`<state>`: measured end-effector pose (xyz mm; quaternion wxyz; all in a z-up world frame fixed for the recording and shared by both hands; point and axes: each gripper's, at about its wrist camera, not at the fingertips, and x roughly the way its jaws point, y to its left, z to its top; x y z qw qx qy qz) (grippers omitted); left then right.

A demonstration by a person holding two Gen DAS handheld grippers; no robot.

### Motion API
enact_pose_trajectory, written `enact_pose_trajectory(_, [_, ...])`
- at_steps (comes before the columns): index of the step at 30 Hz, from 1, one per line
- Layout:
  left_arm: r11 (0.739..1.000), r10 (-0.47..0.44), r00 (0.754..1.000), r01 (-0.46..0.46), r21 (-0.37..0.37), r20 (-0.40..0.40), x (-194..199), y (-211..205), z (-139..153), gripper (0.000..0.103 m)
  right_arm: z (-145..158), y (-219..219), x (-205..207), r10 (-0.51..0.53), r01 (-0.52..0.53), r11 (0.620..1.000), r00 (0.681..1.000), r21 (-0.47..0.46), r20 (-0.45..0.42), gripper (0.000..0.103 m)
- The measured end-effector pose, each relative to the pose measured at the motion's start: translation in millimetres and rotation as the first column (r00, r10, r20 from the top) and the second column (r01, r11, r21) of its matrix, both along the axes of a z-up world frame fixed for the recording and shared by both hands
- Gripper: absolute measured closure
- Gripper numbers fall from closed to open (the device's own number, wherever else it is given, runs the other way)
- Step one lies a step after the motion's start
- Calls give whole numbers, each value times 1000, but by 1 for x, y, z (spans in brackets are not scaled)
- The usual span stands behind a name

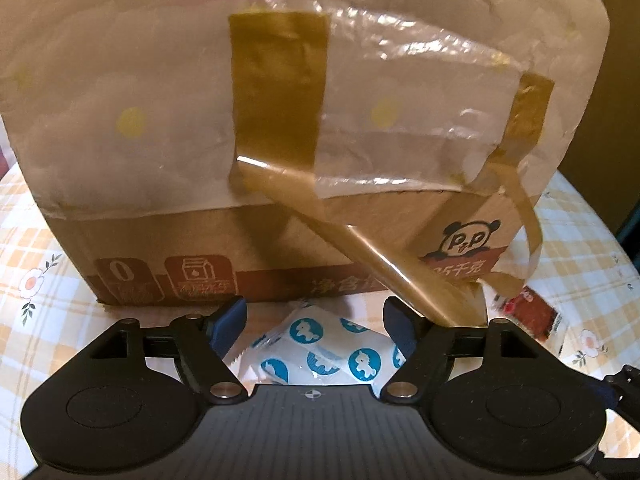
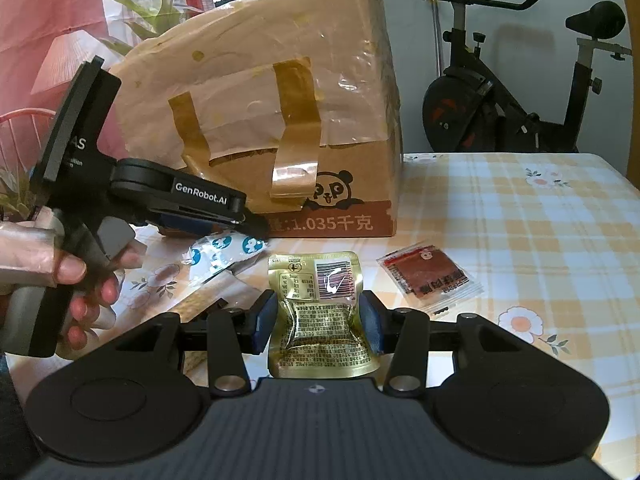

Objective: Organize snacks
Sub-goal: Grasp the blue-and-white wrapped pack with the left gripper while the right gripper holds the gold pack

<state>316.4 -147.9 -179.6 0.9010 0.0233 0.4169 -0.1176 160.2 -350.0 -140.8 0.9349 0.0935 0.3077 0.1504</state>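
A: What has the right gripper (image 2: pixel 318 322) got?
B: It's clamped on a gold foil pouch (image 2: pixel 320 312); the red packet (image 2: pixel 430 276) lies at two o'clock.
A: And the left gripper (image 1: pixel 316 322)?
B: Spread wide around the blue-and-white wrapper (image 1: pixel 324 352), no squeeze; the cardboard box (image 1: pixel 280 128) sits at twelve.

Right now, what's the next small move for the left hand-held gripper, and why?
Probably ease forward and close. The left hand-held gripper stands open, the white-and-blue packet lies between its fingers, unpinched, beside the cardboard box. The right hand-held gripper already clamps the gold pouch.
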Motion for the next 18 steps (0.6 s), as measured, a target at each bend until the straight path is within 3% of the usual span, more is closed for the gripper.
enact_pose_trajectory(18, [1000, 19, 996, -20, -13, -88, -20, 64, -9, 23, -1, 1, 0, 3, -3, 1000, 1000, -1, -5, 55])
